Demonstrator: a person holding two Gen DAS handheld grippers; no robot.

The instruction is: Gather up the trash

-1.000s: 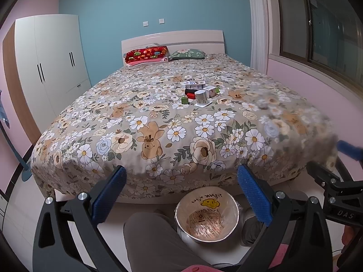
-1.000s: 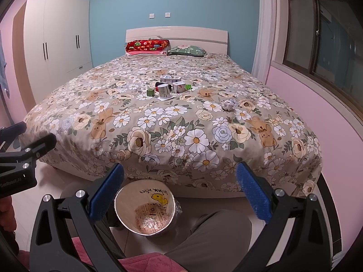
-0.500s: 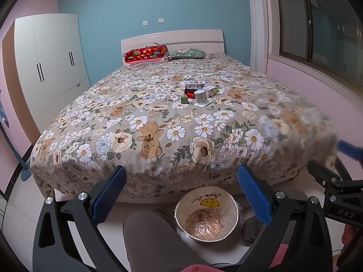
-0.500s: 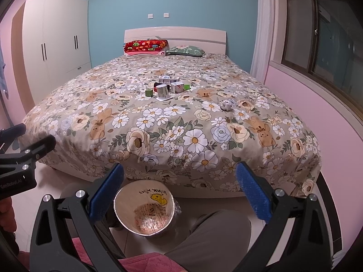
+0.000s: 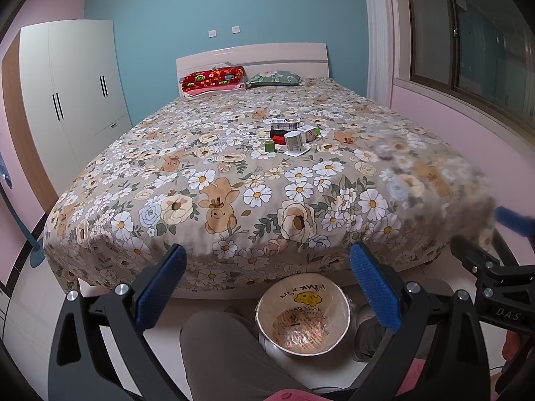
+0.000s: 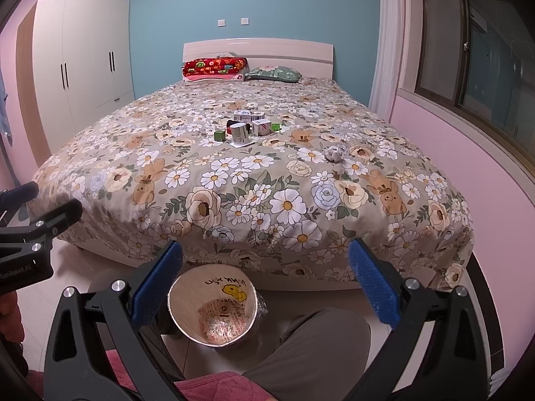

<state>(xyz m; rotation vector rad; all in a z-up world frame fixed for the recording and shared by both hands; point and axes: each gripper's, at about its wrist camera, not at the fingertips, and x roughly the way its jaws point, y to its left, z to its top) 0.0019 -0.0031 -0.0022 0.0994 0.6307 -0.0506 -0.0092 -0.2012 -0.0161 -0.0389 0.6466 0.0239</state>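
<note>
A cluster of small boxes, a can and a green cube (image 5: 291, 135) (image 6: 245, 127) lies mid-bed on the flowered cover. A crumpled paper ball (image 6: 335, 152) rests to the right of it, blurred in the left wrist view. A bin lined with a plastic bag (image 5: 302, 314) (image 6: 212, 304) stands on the floor at the foot of the bed, between a person's legs. My left gripper (image 5: 267, 284) and right gripper (image 6: 265, 280) both hover open over the floor near the bin, far short of the trash, with nothing between their fingers.
The bed (image 5: 234, 180) (image 6: 267, 180) fills the room's middle. A white wardrobe (image 5: 73, 93) stands at the left, a pink wall with a window (image 6: 468, 67) at the right. Two pillows (image 6: 214, 68) lie by the headboard. A person's knees (image 5: 227, 351) sit below the grippers.
Almost nothing: the right wrist view has shifted slightly, and both grippers stay open in place.
</note>
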